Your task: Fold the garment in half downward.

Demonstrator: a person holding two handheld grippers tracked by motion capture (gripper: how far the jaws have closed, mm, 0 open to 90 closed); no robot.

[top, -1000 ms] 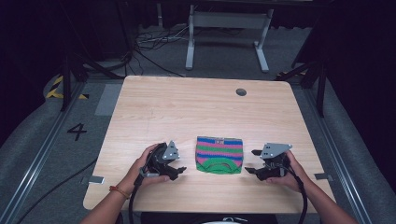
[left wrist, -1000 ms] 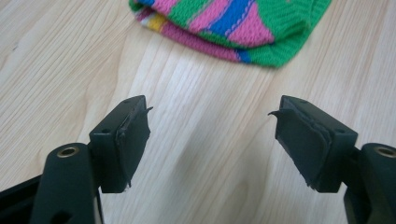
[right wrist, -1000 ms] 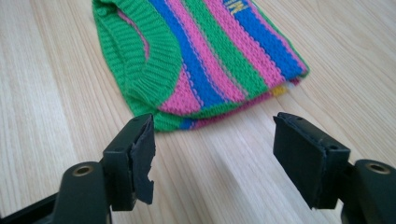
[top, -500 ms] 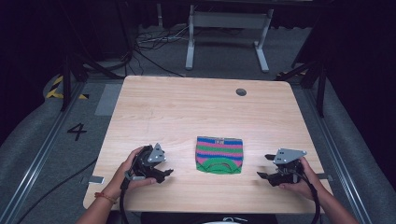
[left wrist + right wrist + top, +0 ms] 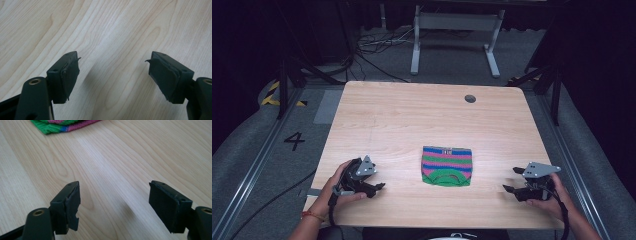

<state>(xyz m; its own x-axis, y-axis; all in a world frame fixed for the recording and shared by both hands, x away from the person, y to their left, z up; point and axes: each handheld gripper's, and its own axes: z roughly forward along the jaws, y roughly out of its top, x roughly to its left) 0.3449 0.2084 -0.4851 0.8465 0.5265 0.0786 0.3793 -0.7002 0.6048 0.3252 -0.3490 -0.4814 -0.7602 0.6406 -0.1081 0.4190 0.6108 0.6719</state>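
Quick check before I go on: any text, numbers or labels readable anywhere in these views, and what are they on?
"4": black numeral on the grey floor left of the table.
Small label at the top edge of the folded striped knit garment: too small to read.
Nothing readable on the left gripper or the right gripper.

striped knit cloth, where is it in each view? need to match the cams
High view: the striped knit cloth lies flat at centre, between the two grippers, near the table's front edge.
Left gripper view: not in it; bare wood between the open jaws.
Right gripper view: its green and pink edge sits at the top left, beyond the open jaws.
Shared landmark: the light wood-grain tabletop.
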